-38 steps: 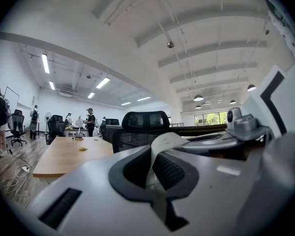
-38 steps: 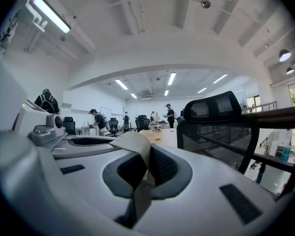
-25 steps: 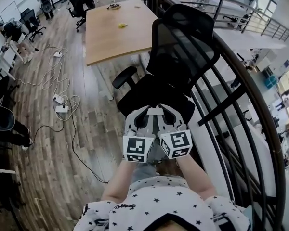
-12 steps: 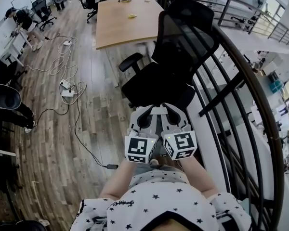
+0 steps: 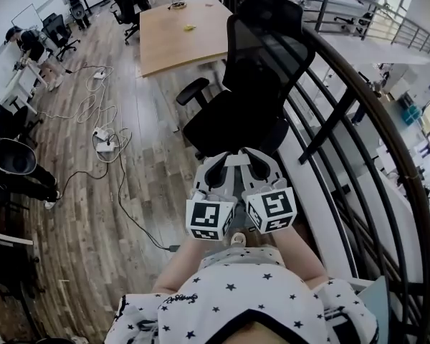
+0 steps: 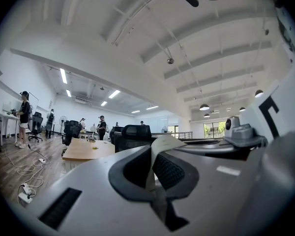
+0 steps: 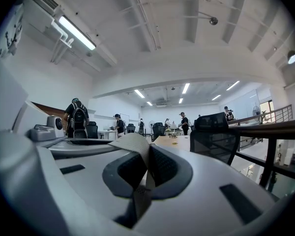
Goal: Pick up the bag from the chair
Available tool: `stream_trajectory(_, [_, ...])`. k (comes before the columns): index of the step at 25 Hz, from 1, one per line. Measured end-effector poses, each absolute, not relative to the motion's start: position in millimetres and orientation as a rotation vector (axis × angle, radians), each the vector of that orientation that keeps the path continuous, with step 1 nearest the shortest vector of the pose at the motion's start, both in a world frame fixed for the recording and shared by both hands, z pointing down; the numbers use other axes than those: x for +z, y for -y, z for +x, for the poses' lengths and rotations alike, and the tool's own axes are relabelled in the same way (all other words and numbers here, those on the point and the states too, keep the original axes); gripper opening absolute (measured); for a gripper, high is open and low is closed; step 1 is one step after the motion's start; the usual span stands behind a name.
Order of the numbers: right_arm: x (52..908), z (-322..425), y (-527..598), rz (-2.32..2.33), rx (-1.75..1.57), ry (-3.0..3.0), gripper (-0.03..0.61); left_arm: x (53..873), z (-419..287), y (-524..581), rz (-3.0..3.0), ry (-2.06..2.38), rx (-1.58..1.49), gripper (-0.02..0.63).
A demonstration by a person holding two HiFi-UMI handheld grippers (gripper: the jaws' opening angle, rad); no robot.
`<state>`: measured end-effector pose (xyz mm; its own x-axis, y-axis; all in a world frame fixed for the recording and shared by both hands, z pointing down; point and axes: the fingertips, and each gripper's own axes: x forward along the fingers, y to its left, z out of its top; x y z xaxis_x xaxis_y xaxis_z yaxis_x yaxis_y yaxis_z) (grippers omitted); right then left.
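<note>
Head view: left gripper (image 5: pixel 216 169) and right gripper (image 5: pixel 258 165) are held side by side close to the person's chest, marker cubes nearest the camera, tips pointing forward. Black mesh-backed office chair (image 5: pixel 261 56) stands straight ahead and well apart from both, backrest on the far side and seat facing the grippers. Black metal railing (image 5: pixel 344 99) runs along its right; pale wooden table (image 5: pixel 183 31) lies beyond it. No bag can be picked out. The seat is uniformly dark, so a dark bag lying there cannot be ruled out.

Left gripper view: left gripper (image 6: pixel 151 166) has its pads pressed together with nothing between them. The chair (image 6: pixel 132 132) sits dead ahead over the tips.

Right gripper view: right gripper (image 7: pixel 146 166) is likewise closed and empty. The chair (image 7: pixel 214 132) sits ahead and to the right.

Judgement: approach stage. The seat lies forward of and below both pairs of jaws, neither gripper clearly nearer. Jaws must part before any grasp.
</note>
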<state>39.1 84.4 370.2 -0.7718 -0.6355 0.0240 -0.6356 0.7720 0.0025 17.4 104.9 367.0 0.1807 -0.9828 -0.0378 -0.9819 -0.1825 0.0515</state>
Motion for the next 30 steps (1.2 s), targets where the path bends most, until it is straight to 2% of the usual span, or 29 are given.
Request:
stream_trajectory(16, [366,47,-136,1.063,0.054,2.922,-0.005,361,25,-153,2.421,1.954,-0.08,0.014])
stream_trajectory(30, [362,33,-125,1.067,0.029,2.936,-0.005,358,11,-144,2.428,1.962,-0.105,0.014])
